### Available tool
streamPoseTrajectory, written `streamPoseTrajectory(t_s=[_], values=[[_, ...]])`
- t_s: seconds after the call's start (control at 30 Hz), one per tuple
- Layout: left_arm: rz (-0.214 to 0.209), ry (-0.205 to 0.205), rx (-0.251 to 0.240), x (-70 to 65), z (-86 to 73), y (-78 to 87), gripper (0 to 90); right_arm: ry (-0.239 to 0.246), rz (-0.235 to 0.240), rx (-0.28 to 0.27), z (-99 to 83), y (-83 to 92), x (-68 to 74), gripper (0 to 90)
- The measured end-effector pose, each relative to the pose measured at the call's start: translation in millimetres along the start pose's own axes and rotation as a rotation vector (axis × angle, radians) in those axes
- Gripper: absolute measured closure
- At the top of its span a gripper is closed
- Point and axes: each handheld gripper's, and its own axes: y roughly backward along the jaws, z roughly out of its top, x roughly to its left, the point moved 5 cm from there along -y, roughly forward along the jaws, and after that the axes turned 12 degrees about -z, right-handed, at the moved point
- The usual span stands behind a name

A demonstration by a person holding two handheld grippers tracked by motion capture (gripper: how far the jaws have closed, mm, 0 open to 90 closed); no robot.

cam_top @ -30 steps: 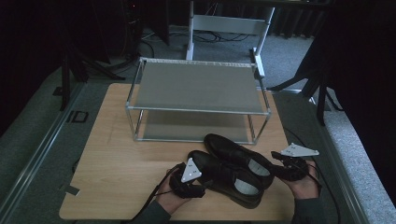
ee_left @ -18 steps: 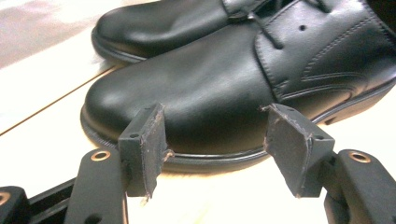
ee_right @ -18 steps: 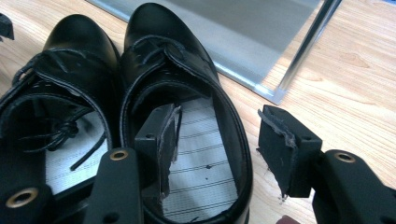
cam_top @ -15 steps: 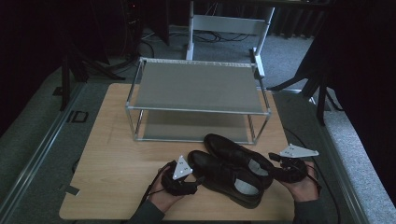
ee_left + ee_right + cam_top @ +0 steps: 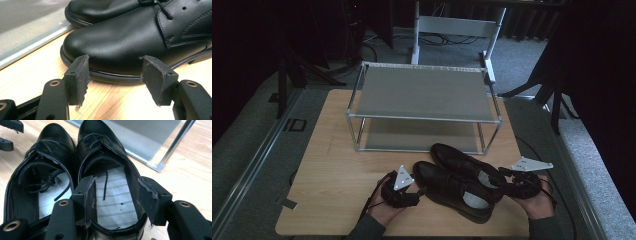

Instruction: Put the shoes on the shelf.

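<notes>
High view: two shoes [image 5: 457, 181] side by side on worktop [image 5: 332, 165], before rack [image 5: 422, 95].

Left gripper view: fingers [image 5: 77, 77] open, beside near shoe [image 5: 120, 45], gripping nothing.

Right gripper view: fingers [image 5: 152, 198] open, straddling heel rim; risk of slip on glossy leather.

Both hands hold grippers, left gripper [image 5: 416, 190] and right gripper [image 5: 503, 175], jaws parted.

Two black shoes [image 5: 459, 182] sit side by side near the table's front edge. One two-shelf metal rack [image 5: 422, 107] stands farther back. Two hand-held grippers [image 5: 419, 190] flank the shoes.
</notes>
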Motion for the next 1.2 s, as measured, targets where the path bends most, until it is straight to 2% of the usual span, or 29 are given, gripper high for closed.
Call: streamPoseTrajectory(t_s=[0.33, 0.93, 1.2], values=[[0.001, 0.003, 0.005, 0.4, -0.4, -0.2, 39.7, 0.012, 0.035, 0.024, -0.5, 2.3, 4.3, 44.2], [0.003, 0.002, 0.008, 1.5, -0.1, 0.0, 39.8, 0.087, 0.095, 0.098, 6.6, 2.2, 15.4, 42.2], [0.004, 0.002, 0.012, 1.8, -0.9, -1.1, 39.8, 0.134, 0.101, 0.191, 2.1, 0.4, 21.4, 37.3]])
